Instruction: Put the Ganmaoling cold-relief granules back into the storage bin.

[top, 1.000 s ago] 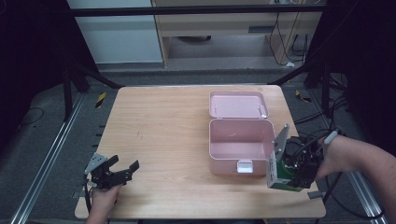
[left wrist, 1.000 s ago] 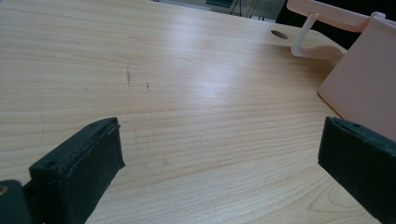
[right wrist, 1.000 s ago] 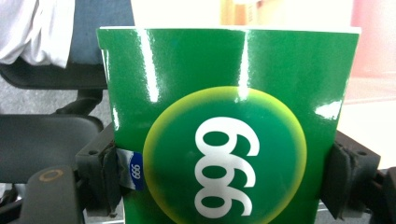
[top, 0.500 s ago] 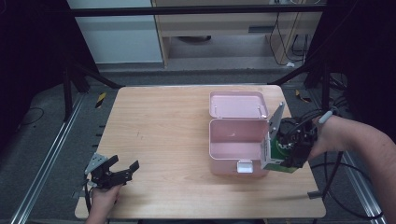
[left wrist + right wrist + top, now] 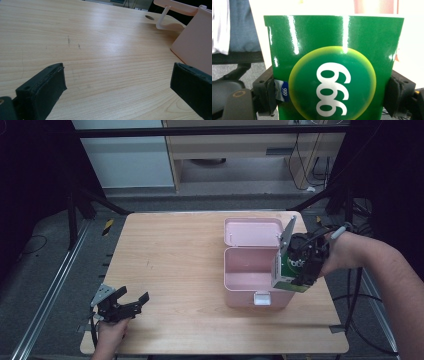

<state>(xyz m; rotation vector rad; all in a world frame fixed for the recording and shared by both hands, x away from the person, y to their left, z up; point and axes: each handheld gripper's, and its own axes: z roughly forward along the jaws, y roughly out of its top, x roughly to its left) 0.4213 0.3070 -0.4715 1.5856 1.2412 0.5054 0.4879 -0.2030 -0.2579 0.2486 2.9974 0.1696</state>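
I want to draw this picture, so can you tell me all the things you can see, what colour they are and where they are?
table: one, light wood, in the middle of the high view.
box: one, pink, open, on the right half of the table, its lid lying back behind it.
carton: one, green and white with a yellow-ringed circle and white digits, held tilted at the box's right edge.
cabinet: one, white, on the floor beyond the table.
left gripper: one, black, jaws open with nothing between them, at the table's near left corner, in the person's left hand.
right gripper: one, black, shut on the carton, in the person's right hand.
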